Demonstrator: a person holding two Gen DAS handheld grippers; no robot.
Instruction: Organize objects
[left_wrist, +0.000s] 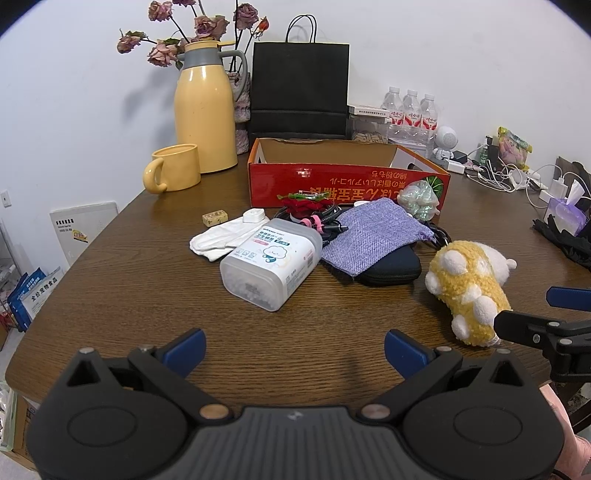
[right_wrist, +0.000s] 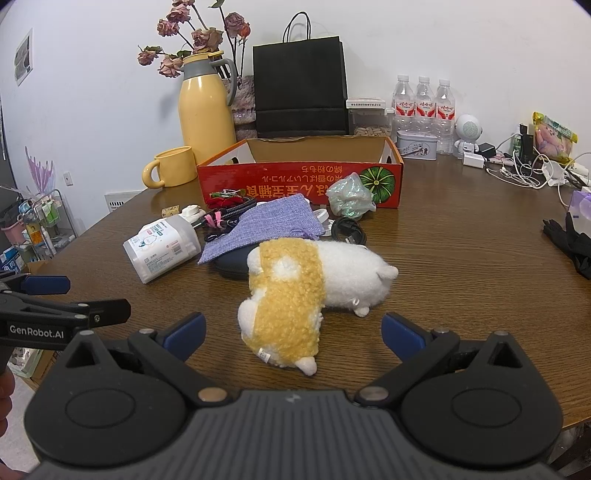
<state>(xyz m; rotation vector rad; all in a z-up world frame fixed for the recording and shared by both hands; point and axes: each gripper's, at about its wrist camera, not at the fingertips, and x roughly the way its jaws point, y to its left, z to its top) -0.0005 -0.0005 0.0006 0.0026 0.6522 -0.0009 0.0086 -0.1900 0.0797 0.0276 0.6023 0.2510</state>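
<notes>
I'm at a home table: a wooden tabletop (right_wrist: 461, 240), yellow thermos (right_wrist: 205, 107), dried roses (right_wrist: 199, 37), water bottles (right_wrist: 423, 99), charger cables (right_wrist: 524, 171).

Both grippers tilt downward over the wooden table (left_wrist: 122, 295), side by side. The left gripper (left_wrist: 294, 349) has its jaws spread wide, nothing between them. Same for the right gripper (right_wrist: 293, 332), wide open, holding nothing.

Bright, even indoor light; soft shadows on the wall (left_wrist: 110, 110); sharp focus; strong fisheye bending at edges
</notes>
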